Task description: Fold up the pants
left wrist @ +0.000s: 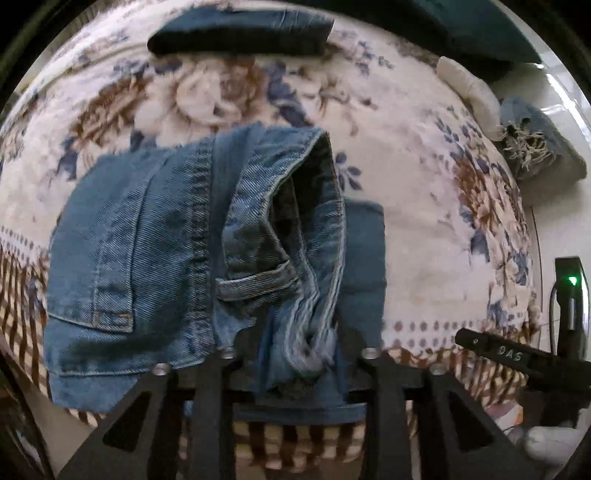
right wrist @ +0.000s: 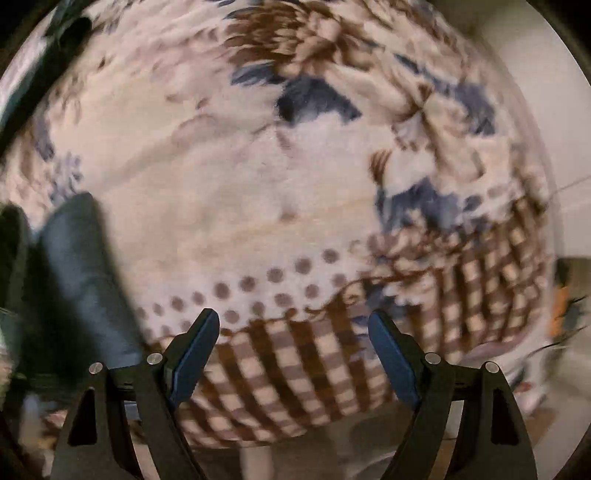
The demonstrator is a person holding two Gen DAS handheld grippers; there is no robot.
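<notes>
Blue denim pants (left wrist: 166,258) bunched and draped on the floral blanket (left wrist: 424,229), back pocket showing left of the waistband opening. Waistband denim gathered between the fingers of the left hand-held gripper (left wrist: 299,363); fingertips buried under cloth, so cannot tell whether clamped or merely around it. Beyond the pants, at the blanket's far edge, a dark folded garment (left wrist: 240,31). To the right of the pants, off the blanket's edge, a frayed blue denim piece (left wrist: 543,147). Right hand-held gripper (right wrist: 293,332) right of the pants, jaws wide apart, nothing between them, above the blanket's checked border (right wrist: 295,376).
</notes>
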